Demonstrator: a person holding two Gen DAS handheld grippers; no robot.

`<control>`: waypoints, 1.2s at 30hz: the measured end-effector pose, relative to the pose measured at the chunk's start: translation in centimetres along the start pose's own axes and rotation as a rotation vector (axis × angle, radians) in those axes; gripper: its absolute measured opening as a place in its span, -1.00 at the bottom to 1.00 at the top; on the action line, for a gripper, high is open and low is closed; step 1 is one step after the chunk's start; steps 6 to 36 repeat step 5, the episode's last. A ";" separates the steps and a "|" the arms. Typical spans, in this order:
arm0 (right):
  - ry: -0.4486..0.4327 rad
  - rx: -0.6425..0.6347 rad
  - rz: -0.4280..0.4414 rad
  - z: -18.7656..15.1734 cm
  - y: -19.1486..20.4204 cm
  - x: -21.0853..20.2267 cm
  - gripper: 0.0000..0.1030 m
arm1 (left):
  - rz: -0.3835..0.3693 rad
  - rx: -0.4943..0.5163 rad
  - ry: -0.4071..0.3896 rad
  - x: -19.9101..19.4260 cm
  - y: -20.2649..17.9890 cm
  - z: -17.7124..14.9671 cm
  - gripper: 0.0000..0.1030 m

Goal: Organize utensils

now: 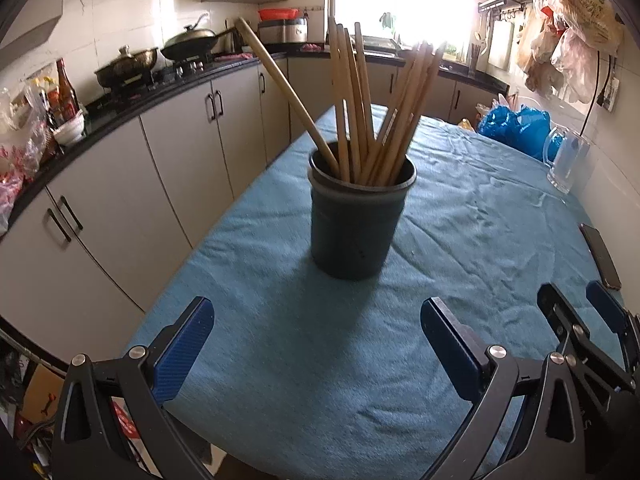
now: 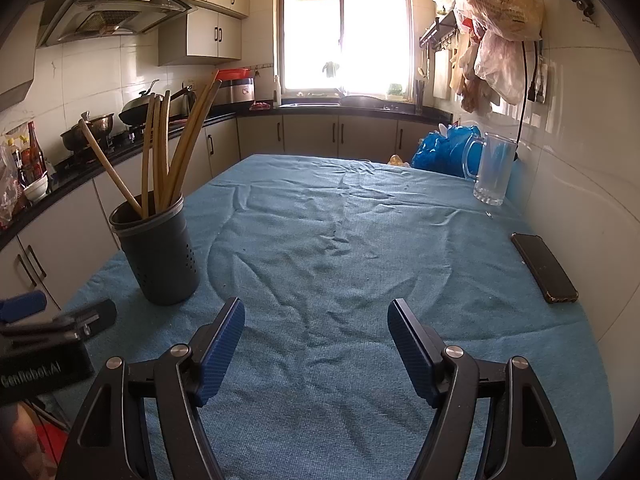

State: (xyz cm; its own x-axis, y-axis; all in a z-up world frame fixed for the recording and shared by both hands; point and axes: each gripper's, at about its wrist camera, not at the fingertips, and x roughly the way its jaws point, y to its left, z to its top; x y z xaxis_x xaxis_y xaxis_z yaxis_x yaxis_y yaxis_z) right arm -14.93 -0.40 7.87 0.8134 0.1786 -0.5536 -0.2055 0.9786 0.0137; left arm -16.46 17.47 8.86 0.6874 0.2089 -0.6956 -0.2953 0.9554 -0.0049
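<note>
chopsticks upright in holder

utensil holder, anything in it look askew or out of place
One thicker wooden stick leans far left, away from the chopsticks bunched in the dark utensil holder. The holder itself stands upright on the blue tablecloth; nothing looks spilled.

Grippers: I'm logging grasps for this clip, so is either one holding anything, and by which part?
Nothing is held. The left gripper and right gripper are both open and empty; the chopsticks stand in the holder.
</note>
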 end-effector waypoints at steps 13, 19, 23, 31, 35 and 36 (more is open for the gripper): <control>0.005 0.023 0.008 0.1 -1.0 0.1 0.54 | -0.015 0.037 -0.023 -0.8 -1.0 0.5 0.99; 0.005 0.023 0.008 0.1 -1.0 0.1 0.54 | -0.015 0.037 -0.023 -0.8 -1.0 0.5 0.99; 0.005 0.023 0.008 0.1 -1.0 0.1 0.54 | -0.015 0.037 -0.023 -0.8 -1.0 0.5 0.99; 0.005 0.023 0.008 0.1 -1.0 0.1 0.54 | -0.015 0.037 -0.023 -0.8 -1.0 0.5 0.99; 0.005 0.023 0.008 0.1 -1.0 0.1 0.54 | -0.015 0.037 -0.023 -0.8 -1.0 0.5 0.99; 0.005 0.023 0.008 0.1 -1.0 0.1 0.54 | -0.015 0.037 -0.023 -0.8 -1.0 0.5 0.99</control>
